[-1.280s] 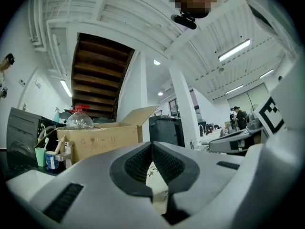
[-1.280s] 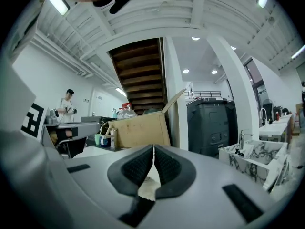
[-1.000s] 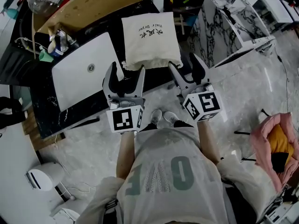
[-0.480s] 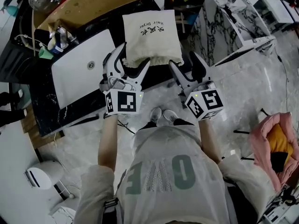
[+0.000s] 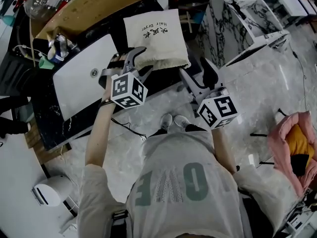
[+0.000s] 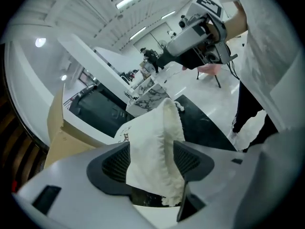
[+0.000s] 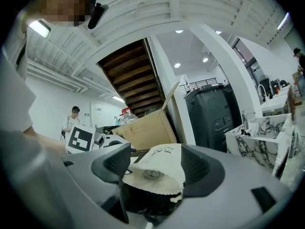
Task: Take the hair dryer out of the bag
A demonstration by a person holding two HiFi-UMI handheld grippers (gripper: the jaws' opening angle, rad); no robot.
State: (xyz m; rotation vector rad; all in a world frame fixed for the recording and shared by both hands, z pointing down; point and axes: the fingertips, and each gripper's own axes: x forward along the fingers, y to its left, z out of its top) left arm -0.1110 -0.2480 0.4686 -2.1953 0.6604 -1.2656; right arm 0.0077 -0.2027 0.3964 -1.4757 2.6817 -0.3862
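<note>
Bag (image 5: 156, 36) cream, puffy, printed; left gripper (image 6: 150, 159) wide, jaws just narrowing astride its edge; right gripper (image 7: 155, 166) wide.

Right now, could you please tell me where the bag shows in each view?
Head view: bag at upper centre, lying flat.
Left gripper view: bag at centre, between the open jaws.
Right gripper view: bag at low centre, framed by the jaws.
Shared landmark: box.

Cluttered workshop hall, white sink (image 5: 74, 88), cardboard box (image 5: 94, 4), marble floor (image 5: 257, 93)
</note>
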